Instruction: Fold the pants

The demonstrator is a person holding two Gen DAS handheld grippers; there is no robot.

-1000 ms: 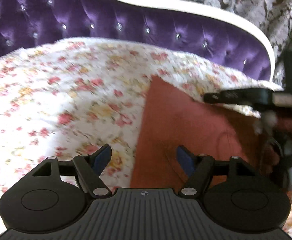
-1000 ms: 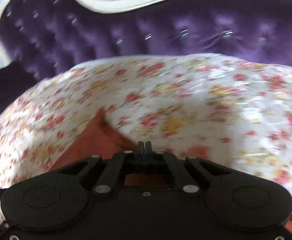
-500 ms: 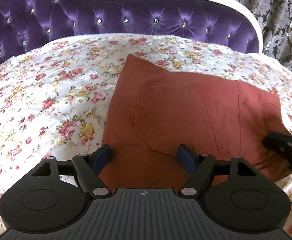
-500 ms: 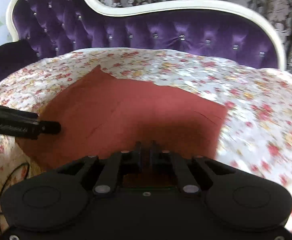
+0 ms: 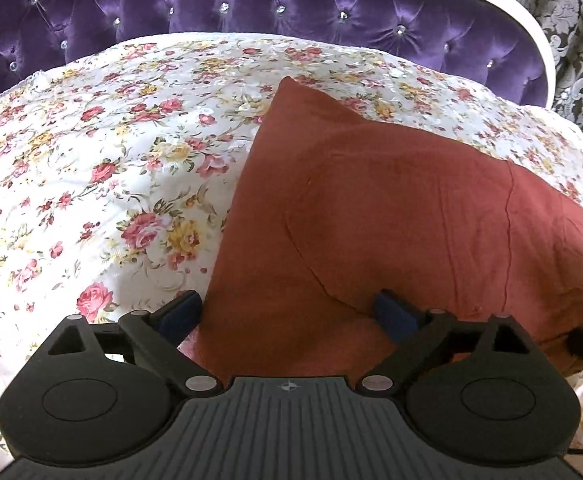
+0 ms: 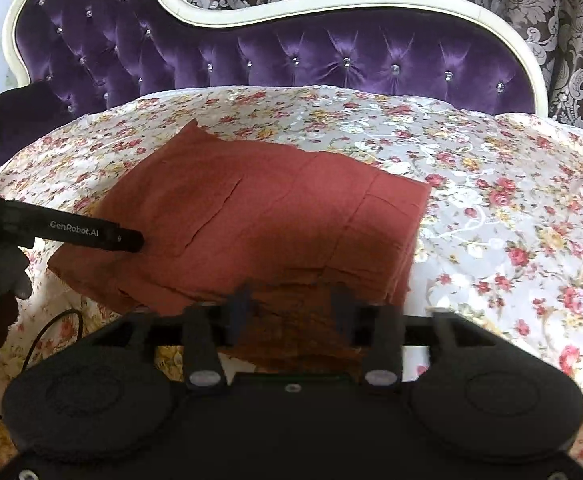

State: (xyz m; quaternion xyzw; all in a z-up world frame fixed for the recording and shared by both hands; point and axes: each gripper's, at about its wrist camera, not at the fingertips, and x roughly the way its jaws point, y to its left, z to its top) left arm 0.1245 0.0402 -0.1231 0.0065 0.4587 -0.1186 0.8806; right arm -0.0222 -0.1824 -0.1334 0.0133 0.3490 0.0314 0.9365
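The rust-red pants [image 5: 391, 216] lie folded in a flat stack on the floral bedspread [image 5: 91, 160]. My left gripper [image 5: 289, 314] hovers over the stack's near left corner, jaws opening wide, the cloth under them and not pinched. In the right wrist view the pants [image 6: 259, 216] fill the middle. My right gripper [image 6: 291, 308] is at the near edge, jaws opening, with a rumpled cloth edge between the blurred fingers [image 6: 239, 308] and no pad pressing on it. One left finger [image 6: 91, 234] reaches over the stack's left end.
A purple tufted headboard [image 6: 291, 60] with a white frame runs behind the bed, and a patterned curtain [image 6: 551, 20] hangs beyond. A black cable [image 6: 47, 326] trails at the near left. A gloved hand [image 6: 7, 268] holds the left gripper.
The right gripper, shut on the cloth edge, swept across with it and has now opened. The pants went from half-lifted to lying folded. The left jaws spread wider.
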